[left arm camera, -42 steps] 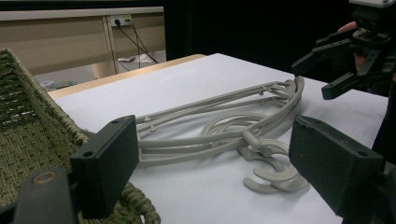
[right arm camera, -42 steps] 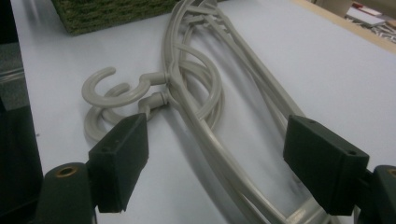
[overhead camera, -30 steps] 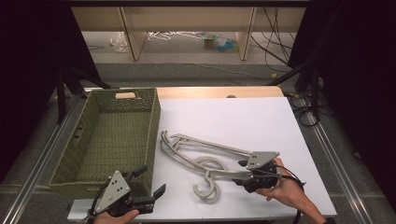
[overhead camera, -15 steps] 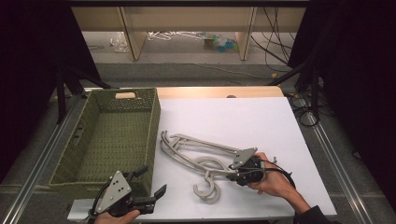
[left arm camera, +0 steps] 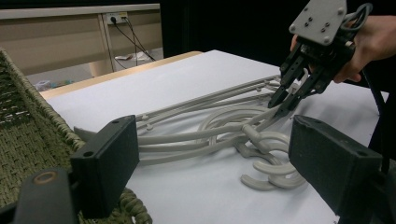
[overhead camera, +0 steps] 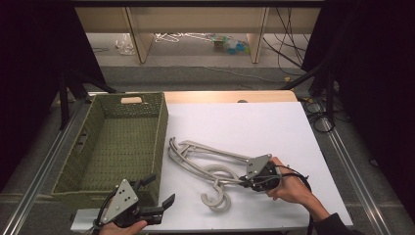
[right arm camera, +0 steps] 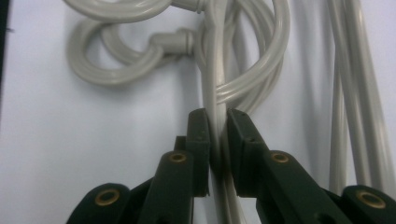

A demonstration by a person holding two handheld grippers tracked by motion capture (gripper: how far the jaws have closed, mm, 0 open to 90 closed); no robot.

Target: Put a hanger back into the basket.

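Right gripper point(overhead camera: 243, 182) has slid in and just closed its jaws, pinching one grey hanger's arm point(right arm camera: 214, 100).
Hangers point(overhead camera: 205, 164) lie tangled just right of the woven basket point(overhead camera: 83, 147); lift slowly, untangling hooks first.

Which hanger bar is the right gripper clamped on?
The right gripper has just closed on the thin grey bar that runs straight up to the hook necks. The two parallel bars farther right lie free on the table.
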